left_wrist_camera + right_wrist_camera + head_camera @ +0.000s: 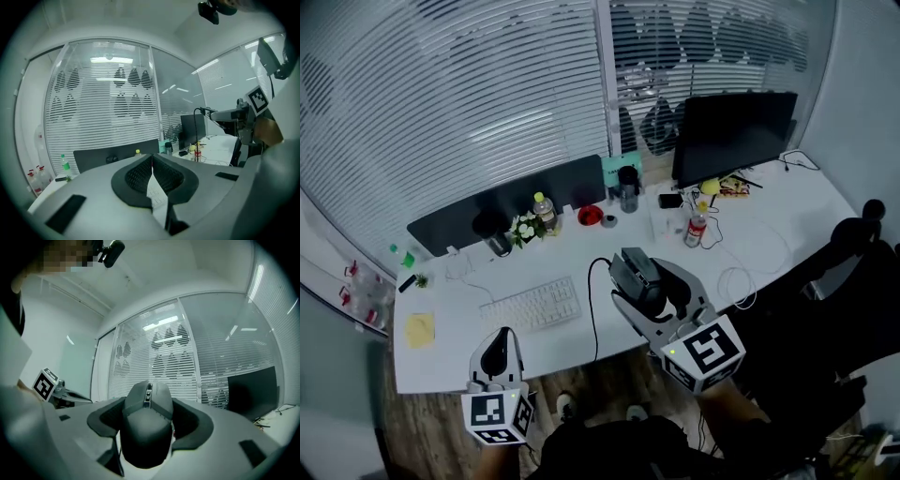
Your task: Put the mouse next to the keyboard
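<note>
Right gripper (pixel 649 292): jaws clamped on the mouse (pixel 635 269), one dark pad on each flank. In the right gripper view the mouse fills the gap, its scroll wheel uppermost and its nose pointing away from the camera. It appears to be carried clear of the desk (pixel 769 234), though its height cannot be read.

Left gripper (pixel 152 176): jaws together with nothing between them. Only a thin slit remains, through which a strip of pale desk shows. In the head view it sits at the lower left of the frame, at the desk's near edge.

The keyboard (pixel 532 305) lies left of centre. Its long axis runs across the frame, rising slightly toward the right. The mouse is just right of the keyboard's right end and a little higher in the frame. Its own long axis runs from upper left to lower right, roughly crosswise to the keyboard's.

The mouse cable (pixel 592 309) hangs between the keyboard end and the right gripper and drops over the near edge.

Judgement: the target is the bare strip of desk beside the keyboard's right end. The right gripper is the nearer tool and need only move slightly left and down. The cable crosses that strip and could snag.
</note>
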The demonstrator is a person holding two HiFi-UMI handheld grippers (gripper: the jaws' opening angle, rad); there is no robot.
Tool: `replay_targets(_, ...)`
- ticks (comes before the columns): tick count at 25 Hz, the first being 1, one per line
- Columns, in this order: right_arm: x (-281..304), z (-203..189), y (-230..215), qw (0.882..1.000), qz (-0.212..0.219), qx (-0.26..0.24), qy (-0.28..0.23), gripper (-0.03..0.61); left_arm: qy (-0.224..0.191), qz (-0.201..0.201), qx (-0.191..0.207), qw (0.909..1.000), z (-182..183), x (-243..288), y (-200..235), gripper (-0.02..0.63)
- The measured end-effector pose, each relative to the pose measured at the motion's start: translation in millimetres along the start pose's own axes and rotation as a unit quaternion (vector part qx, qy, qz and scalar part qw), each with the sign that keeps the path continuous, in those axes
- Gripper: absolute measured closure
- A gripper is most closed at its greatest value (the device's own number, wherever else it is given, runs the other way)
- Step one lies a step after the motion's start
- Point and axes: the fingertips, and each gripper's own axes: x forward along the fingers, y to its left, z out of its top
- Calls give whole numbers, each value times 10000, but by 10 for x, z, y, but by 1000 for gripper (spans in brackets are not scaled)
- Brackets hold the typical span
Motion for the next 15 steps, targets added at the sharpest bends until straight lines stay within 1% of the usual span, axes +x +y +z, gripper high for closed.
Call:
replay_targets(4, 164, 26, 16, 9995, -290, -40, 71, 284, -108, -336, 33, 9994, 83, 207, 132, 583)
replay_targets(7, 297, 27, 57, 9986, -502, -106, 133, 284, -236, -512, 39, 9984, 129, 330, 314, 583)
replay_targets(12, 513, 17, 160, 9961, -833, -124, 243, 284, -326, -834, 109, 9959, 154, 505, 602, 583)
replay_targets(15, 642, 35, 250, 9948, -935, -224, 337, 284, -362, -956, -19, 9948, 145, 601, 767, 583)
